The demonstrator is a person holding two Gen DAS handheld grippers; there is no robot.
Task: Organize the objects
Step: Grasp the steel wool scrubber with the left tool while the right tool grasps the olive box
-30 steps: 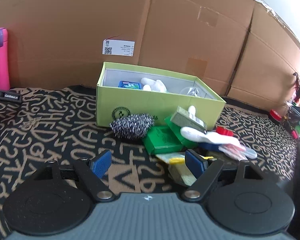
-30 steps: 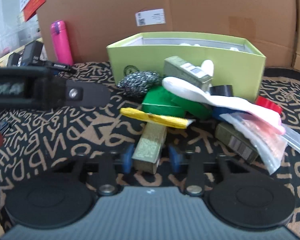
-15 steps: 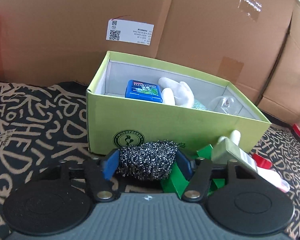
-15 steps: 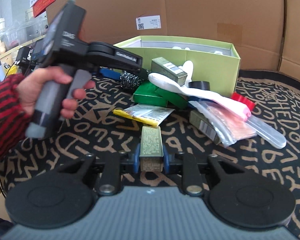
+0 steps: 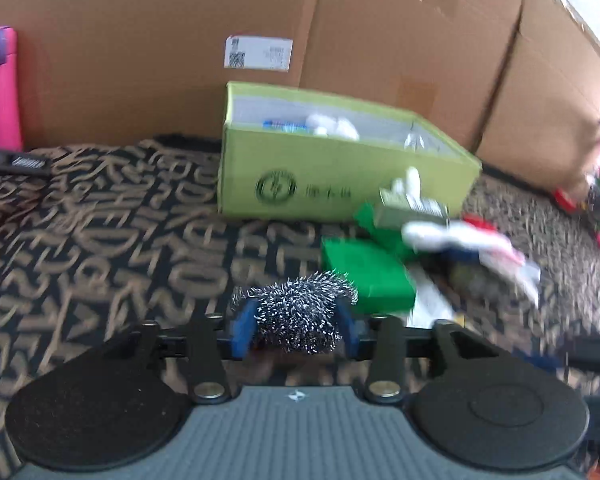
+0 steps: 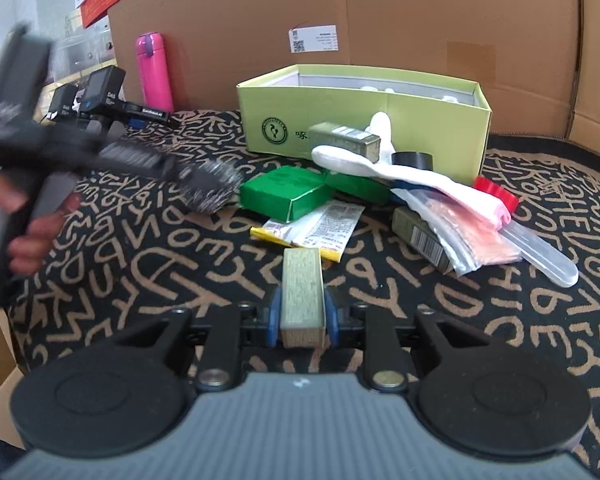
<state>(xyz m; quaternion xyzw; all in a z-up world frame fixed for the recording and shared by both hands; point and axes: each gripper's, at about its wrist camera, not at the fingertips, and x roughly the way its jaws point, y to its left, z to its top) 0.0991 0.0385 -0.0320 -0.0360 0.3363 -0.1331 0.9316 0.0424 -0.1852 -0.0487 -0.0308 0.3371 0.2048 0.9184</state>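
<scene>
A steel-wool scourer (image 5: 296, 312) sits between the blue pads of my left gripper (image 5: 296, 332). The jaws are closing and the pads press its sides. It is held well in front of the light-green box (image 5: 320, 148). In the right wrist view the same scourer (image 6: 212, 188) shows blurred at the left, with a person's hand (image 6: 32, 236) on that gripper's handle. My right gripper (image 6: 302, 314) is shut on a small olive-gold carton (image 6: 302, 280), held end-on above the patterned cloth. The light-green box (image 6: 360, 120) stands open behind the pile and holds several items.
A loose pile lies in front of the box: green packs (image 6: 284, 192), an olive carton (image 6: 344, 140), a white sock (image 6: 380, 168), black tape (image 6: 414, 160), a pink bag (image 6: 472, 224) and a clear tube (image 6: 540, 256). A pink bottle (image 6: 154, 72) and cardboard walls stand behind.
My left gripper went in to the scourer beside the green box, closed on it and pulled it back away from the box. My right gripper drew the olive-gold carton out from the pile.
</scene>
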